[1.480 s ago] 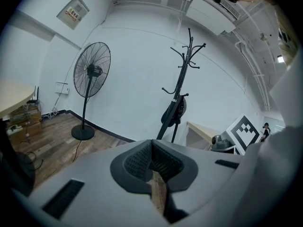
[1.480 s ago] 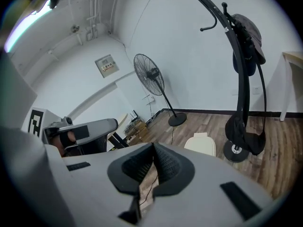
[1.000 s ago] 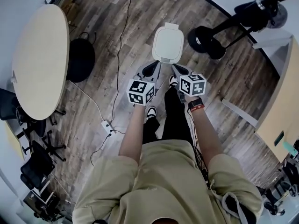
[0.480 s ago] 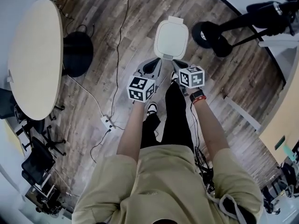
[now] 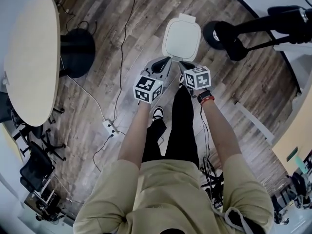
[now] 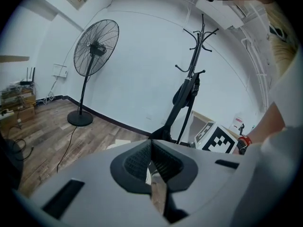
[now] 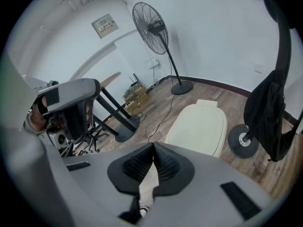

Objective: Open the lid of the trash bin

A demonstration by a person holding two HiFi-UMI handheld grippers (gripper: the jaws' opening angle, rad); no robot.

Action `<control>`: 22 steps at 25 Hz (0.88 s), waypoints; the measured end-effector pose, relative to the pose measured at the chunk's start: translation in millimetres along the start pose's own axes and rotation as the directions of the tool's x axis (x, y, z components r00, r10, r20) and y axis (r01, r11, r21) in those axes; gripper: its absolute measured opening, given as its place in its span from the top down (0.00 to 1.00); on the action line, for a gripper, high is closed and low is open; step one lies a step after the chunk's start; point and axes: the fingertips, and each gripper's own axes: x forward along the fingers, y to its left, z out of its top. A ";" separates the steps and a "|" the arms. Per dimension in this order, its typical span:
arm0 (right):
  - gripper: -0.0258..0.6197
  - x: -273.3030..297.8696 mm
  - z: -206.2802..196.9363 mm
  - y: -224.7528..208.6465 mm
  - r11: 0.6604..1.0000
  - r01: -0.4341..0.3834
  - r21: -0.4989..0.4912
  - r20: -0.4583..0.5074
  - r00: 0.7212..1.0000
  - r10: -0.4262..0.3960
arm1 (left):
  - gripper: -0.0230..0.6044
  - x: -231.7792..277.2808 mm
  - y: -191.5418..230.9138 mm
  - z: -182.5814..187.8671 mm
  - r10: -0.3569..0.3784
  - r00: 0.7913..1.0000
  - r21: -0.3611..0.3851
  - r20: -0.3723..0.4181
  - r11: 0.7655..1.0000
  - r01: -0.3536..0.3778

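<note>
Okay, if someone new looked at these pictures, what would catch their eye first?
The white bin, lid closed, stands on the wood floor at top centre of the head view. The left gripper and right gripper point at its near edge, jaws shut and empty. A big pale table fills that view's left side.

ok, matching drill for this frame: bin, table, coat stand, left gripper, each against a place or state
Things:
1. white plastic trash bin
2. beige oval table
3. black coat stand
4. left gripper

Place or state:
A. jaws together, nothing between them
B. left edge of the head view
C. lid closed
D. right of the bin, black bag hanging on it

Pairs: 1-C, 2-B, 3-D, 4-A
</note>
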 end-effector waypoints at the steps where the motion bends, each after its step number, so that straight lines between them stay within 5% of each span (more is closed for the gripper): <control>1: 0.93 6.5 -2.8 -1.5 1.000 0.000 -0.002 -0.007 1.000 0.000 | 0.93 2.1 3.9 -2.5 -0.006 1.000 0.001 0.010 1.000 0.006; 22: 0.93 114.7 -82.6 -62.6 0.998 0.061 0.015 -0.125 0.990 -0.058 | 0.93 47.9 81.5 -80.5 0.007 0.999 0.072 0.050 0.997 -0.011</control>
